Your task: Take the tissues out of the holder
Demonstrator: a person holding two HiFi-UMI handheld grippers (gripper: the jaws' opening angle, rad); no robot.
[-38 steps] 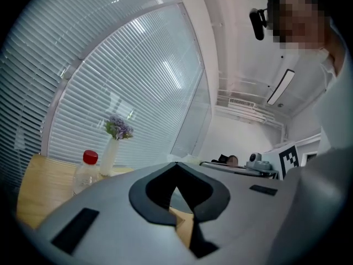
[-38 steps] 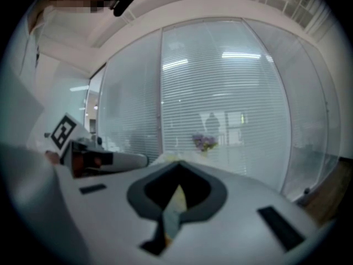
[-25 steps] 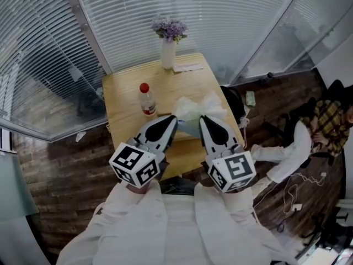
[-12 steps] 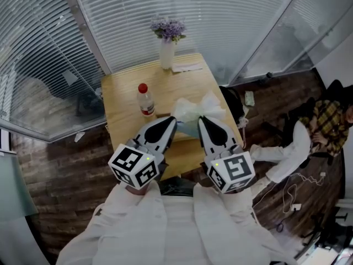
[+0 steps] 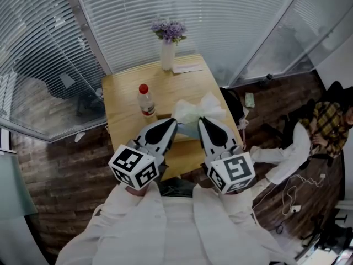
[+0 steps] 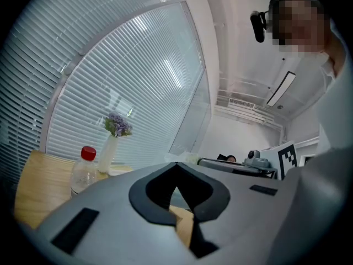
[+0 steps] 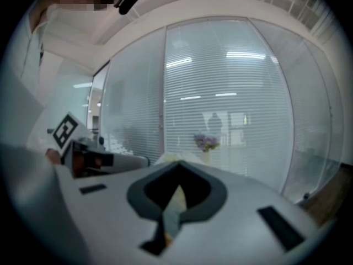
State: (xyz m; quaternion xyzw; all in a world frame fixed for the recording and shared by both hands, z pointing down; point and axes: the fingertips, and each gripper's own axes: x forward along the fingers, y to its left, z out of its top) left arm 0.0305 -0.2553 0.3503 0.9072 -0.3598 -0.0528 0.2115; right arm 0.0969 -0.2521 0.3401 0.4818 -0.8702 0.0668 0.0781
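A bunch of crumpled white tissues stands up from a pale holder at the near right part of the light wooden table; the holder is largely hidden behind the gripper tips. The left gripper and the right gripper point at the tissues from the near side, each with its jaws closed together and nothing visibly pinched.

Left of the tissues, nearby, stands a clear plastic bottle with a red cap; its label is too small to read. Beyond the tissues, at the far edge, are a white vase of purple flowers and a flat sheet of paper. Right of the tissues, off the table, a person in a plaid top sits.
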